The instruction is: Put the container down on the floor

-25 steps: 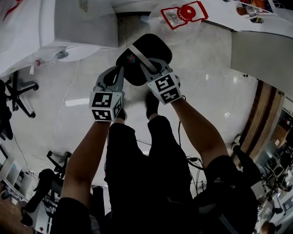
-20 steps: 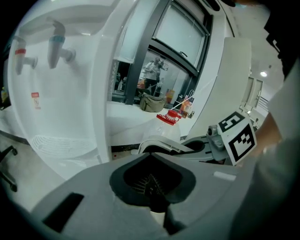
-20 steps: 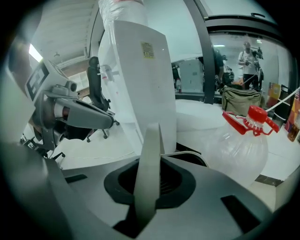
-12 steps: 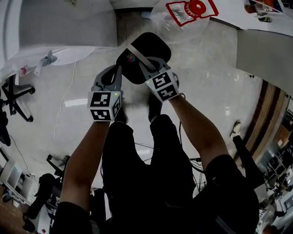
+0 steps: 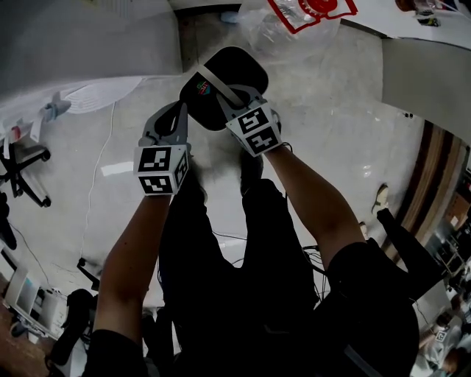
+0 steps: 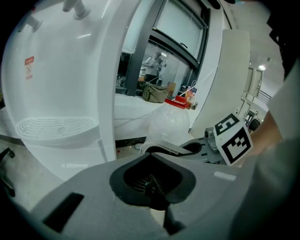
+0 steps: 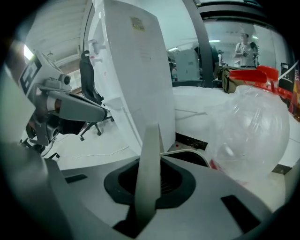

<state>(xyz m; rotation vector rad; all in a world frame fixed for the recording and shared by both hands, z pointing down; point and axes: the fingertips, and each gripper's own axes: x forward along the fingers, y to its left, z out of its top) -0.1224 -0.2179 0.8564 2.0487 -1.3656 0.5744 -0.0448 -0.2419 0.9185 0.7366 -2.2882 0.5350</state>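
Note:
In the head view a black oval container (image 5: 229, 72) with a pale grey handle band (image 5: 219, 85) hangs above the shiny floor (image 5: 331, 147), held between both grippers. My right gripper (image 5: 237, 104) is shut on that band, which rises between its jaws (image 7: 149, 159) in the right gripper view, with the container's pale rim (image 7: 190, 153) just beyond. My left gripper (image 5: 181, 112) meets the container's left edge. Its jaws stand closed with a thin pale strip between them, and the rim (image 6: 164, 149) lies right at their tip.
A white water dispenser (image 5: 88, 44) stands close on the left. A clear plastic bag with a red label (image 5: 305, 15) lies ahead on the floor. An office chair (image 5: 22, 166), a floor cable (image 5: 99, 177) and a white counter (image 5: 427, 66) flank the spot. The person's shoes (image 5: 250, 163) are below.
Both grippers keep the same hold. The container and grippers have drifted slightly left and up in the head view, and the surroundings have slid as the head camera moved.

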